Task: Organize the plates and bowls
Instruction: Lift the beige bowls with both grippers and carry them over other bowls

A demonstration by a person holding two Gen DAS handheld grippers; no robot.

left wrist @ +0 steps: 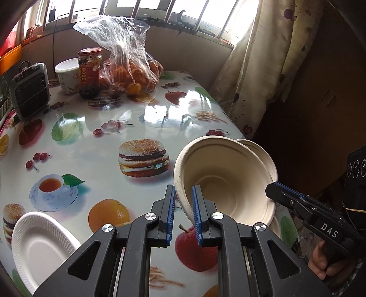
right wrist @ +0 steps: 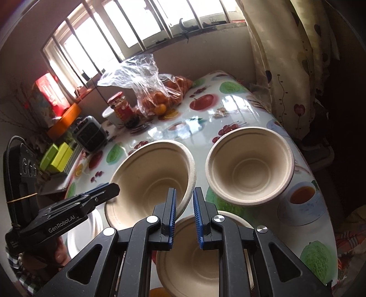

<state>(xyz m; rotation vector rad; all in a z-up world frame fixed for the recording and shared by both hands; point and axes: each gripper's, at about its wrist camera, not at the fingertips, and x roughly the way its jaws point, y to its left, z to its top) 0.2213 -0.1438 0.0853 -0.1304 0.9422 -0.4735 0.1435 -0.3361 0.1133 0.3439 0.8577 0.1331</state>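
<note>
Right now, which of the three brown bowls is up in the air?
The tilted bowl: both claws pinch its rim, left claw and right claw. The other two bowls sit flat on the table.

Daylight pours through the barred window (left wrist: pixel 141 9), blown out to white in both views. It throws strong glare on the glossy counter (left wrist: pixel 169 112) below the window. Away from the window, the corners fall dark. Fisheye bending curves the edges; focus stays sharp.
</note>
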